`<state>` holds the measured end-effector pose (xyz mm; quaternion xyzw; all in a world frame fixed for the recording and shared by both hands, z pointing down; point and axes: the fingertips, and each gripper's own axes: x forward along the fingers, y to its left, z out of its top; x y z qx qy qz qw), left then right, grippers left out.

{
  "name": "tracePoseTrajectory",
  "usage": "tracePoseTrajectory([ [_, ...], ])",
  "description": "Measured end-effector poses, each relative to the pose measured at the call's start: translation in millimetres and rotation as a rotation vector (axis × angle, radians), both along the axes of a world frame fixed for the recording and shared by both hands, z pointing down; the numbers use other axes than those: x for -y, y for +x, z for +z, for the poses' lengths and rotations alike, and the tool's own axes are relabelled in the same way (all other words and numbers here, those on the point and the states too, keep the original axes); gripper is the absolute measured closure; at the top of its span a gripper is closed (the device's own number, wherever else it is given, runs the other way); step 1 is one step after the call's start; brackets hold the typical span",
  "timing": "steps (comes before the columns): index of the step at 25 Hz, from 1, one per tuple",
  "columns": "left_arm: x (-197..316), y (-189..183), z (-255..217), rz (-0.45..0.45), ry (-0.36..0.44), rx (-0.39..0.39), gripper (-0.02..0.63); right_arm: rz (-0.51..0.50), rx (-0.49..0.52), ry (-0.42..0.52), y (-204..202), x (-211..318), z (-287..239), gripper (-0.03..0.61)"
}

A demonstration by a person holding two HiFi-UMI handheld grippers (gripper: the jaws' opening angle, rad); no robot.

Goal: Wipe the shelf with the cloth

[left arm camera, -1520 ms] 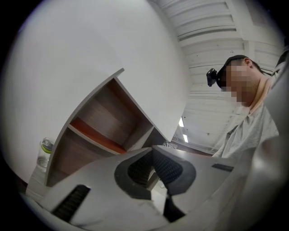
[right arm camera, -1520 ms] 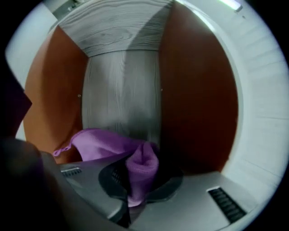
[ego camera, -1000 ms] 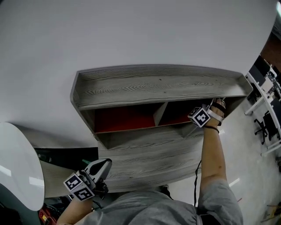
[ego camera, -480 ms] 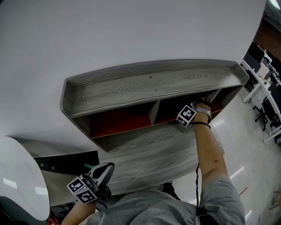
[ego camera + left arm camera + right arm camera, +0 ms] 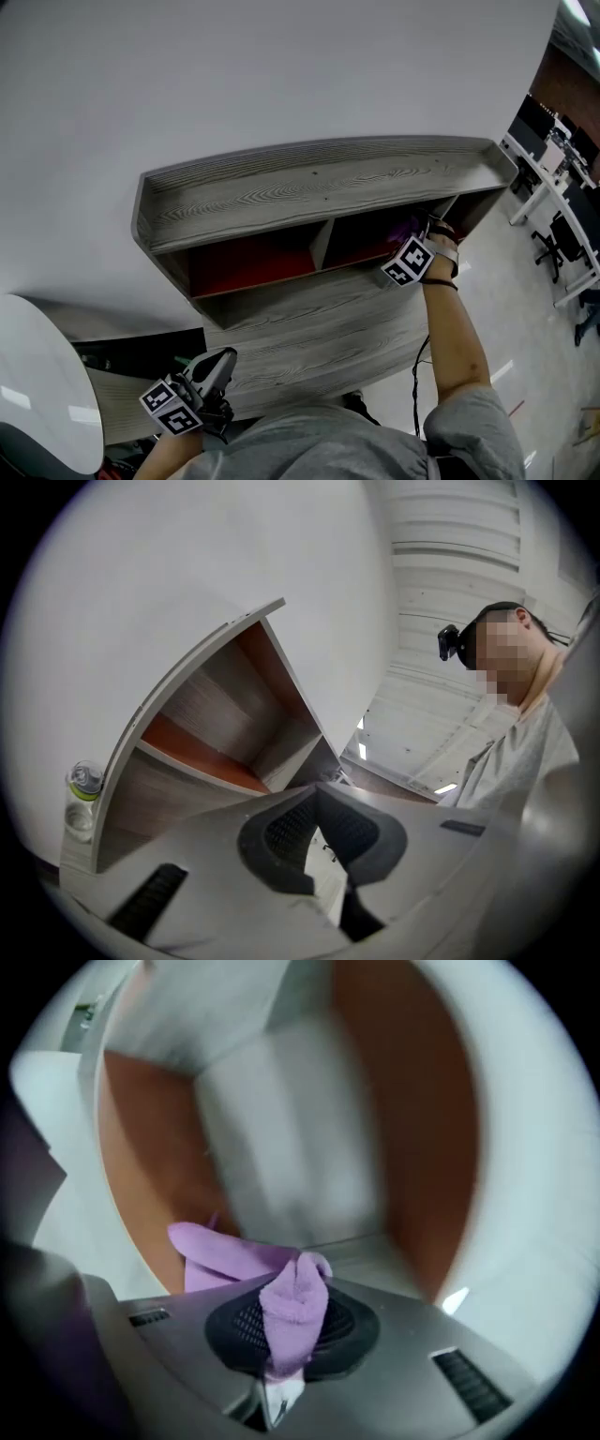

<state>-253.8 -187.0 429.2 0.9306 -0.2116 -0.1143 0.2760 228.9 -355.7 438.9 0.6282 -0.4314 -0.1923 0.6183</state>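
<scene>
The person stands at a grey wooden shelf (image 5: 309, 187) that hangs on a white wall and has two compartments, red inside, with a divider (image 5: 321, 246) between them. The right claw (image 5: 419, 240) reaches into the right compartment. Its jaws are closed tightly on a purple cloth (image 5: 292, 1309): one fold is pinched between the pads, and the rest of the cloth hangs out in front, towards the red floor of the compartment. I cannot tell for sure whether the cloth touches the wood, because the right gripper view is smeared.

The left claw (image 5: 214, 367) is low, well apart from the shelf, near the person's body. Its jaws meet at the tips and hold nothing.

I judge that the wiping is in progress inside the right compartment. No dirt or wet mark shows, so what is already clean cannot be read. The left compartment, the top board and the lower board probably remain to be wiped.
</scene>
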Motion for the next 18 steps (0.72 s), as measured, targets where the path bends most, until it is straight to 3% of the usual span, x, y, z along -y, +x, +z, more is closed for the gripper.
tracePoseTrajectory([
  [3,2.5,4.4,-5.1,0.015,0.008,-0.008,0.578,-0.074,-0.086,0.271,-0.8,-29.8,-62.6,0.535],
  [7,1.0,16.6,-8.8,0.048,0.020,-0.003,0.578,-0.113,-0.262,0.407,6.2,-45.1,-100.5,0.535],
  [11,-1.5,25.8,-10.7,0.066,0.028,0.003,0.578,-0.129,-0.360,0.402,10.1,-37.0,-102.5,0.535],
  [14,-1.3,28.6,-9.9,0.065,0.024,0.005,0.578,-0.114,-0.375,0.360,13.1,-31.0,-95.0,0.535],
  [18,-4.7,32.9,-7.6,0.057,0.015,-0.001,0.578,-0.096,-0.275,0.144,16.0,-21.4,-37.5,0.535],
])
